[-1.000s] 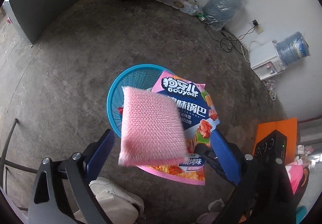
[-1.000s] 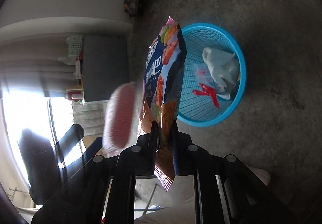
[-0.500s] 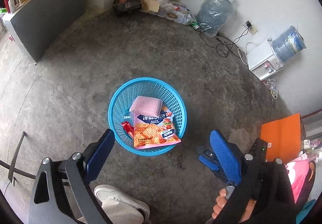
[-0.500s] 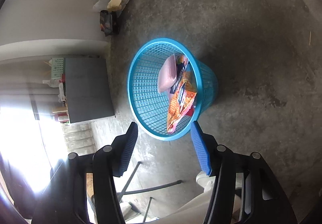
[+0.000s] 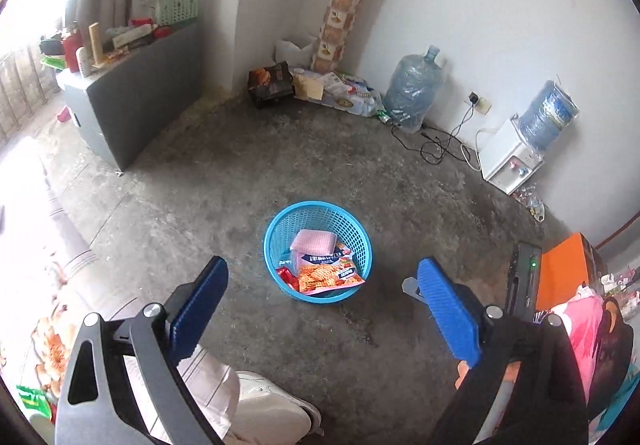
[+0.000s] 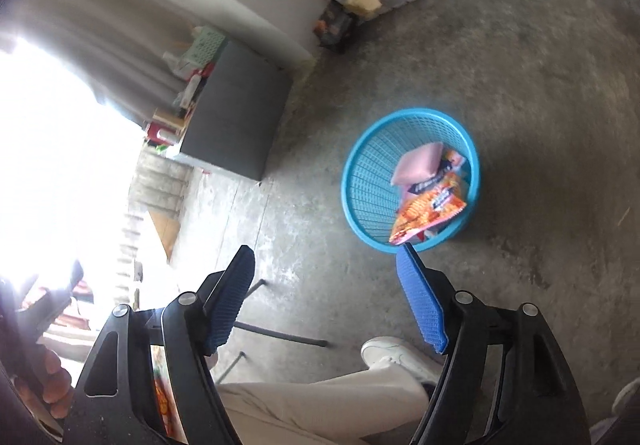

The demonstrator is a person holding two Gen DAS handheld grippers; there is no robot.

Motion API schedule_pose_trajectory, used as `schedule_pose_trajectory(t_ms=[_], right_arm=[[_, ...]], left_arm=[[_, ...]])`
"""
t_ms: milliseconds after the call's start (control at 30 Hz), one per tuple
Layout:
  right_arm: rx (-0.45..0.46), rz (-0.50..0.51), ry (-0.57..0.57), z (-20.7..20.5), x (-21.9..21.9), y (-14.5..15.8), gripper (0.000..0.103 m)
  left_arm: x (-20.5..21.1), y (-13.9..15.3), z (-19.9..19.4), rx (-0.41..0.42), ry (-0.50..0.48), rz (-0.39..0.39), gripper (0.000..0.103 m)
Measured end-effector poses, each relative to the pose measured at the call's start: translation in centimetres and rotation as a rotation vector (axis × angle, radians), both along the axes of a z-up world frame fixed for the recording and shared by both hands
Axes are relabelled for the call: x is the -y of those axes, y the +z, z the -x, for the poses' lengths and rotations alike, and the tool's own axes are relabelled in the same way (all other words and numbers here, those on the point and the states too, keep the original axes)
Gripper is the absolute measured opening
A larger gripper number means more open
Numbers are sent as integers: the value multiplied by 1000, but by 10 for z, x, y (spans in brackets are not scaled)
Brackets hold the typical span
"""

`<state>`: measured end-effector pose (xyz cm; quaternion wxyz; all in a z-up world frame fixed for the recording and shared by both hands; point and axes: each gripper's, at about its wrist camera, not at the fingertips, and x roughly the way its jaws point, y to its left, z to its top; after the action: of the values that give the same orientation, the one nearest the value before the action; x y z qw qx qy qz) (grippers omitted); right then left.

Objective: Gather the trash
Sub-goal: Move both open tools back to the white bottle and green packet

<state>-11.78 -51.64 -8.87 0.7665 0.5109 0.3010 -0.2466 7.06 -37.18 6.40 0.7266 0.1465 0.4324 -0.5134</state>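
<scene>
Left wrist view has our left gripper (image 5: 320,285) spread wide and holding nothing, and straight ahead between its blue fingers (image 5: 200,303) stands the blue basket (image 5: 276,233) on the concrete floor (image 5: 224,181). Inside it lie a pink scouring pad (image 5: 313,241) and, overlapping the pad's near edge, an orange snack bag (image 5: 330,273) — a bit of red wrapper (image 5: 285,273) shows at the bag's left. Nothing lies between the fingers and the basket.

Farther ahead, along the wall, we see a dark box (image 5: 271,83), a heap of packaging (image 5: 344,93) and a big water jug (image 5: 412,89); ahead and right is a white dispenser (image 5: 510,161) with cables (image 5: 440,145) trailing toward it. Ahead and left stands a grey cabinet (image 5: 140,93) with clutter on top. Below the left finger is our white shoe (image 5: 272,409).

Our right gripper (image 6: 326,261) is likewise spread and empty — the basket (image 6: 360,181) sits just beyond its right fingertip, slightly to the right, with pad (image 6: 416,163) and bag (image 6: 428,209) inside.
</scene>
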Motion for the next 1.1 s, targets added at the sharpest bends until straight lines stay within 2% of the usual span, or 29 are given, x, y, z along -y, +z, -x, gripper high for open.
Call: schedule_pose_trajectory(t_ms=[133, 300, 533, 633, 700, 767, 900, 1100], right_arm=[[24, 108, 151, -21, -31, 34, 71], [119, 75, 345, -45, -67, 54, 71], [127, 138, 528, -76, -117, 80, 71], [124, 143, 601, -90, -136, 83, 71], [142, 104, 651, -99, -146, 84, 71], [160, 69, 690, -108, -154, 86, 71], [186, 85, 781, -125, -180, 102, 71], [152, 94, 932, -163, -229, 110, 71]], left_arm=[[-70, 29, -5, 36, 87, 84, 94], [-156, 48, -7, 94, 208, 148, 94], [-267, 53, -18, 106, 434, 185, 94], [-315, 51, -21, 138, 543, 183, 94], [-348, 48, -19, 156, 618, 188, 94], [-382, 45, -16, 136, 690, 205, 94], [-440, 31, -7, 96, 828, 218, 94], [-491, 2, 8, 53, 959, 213, 94]])
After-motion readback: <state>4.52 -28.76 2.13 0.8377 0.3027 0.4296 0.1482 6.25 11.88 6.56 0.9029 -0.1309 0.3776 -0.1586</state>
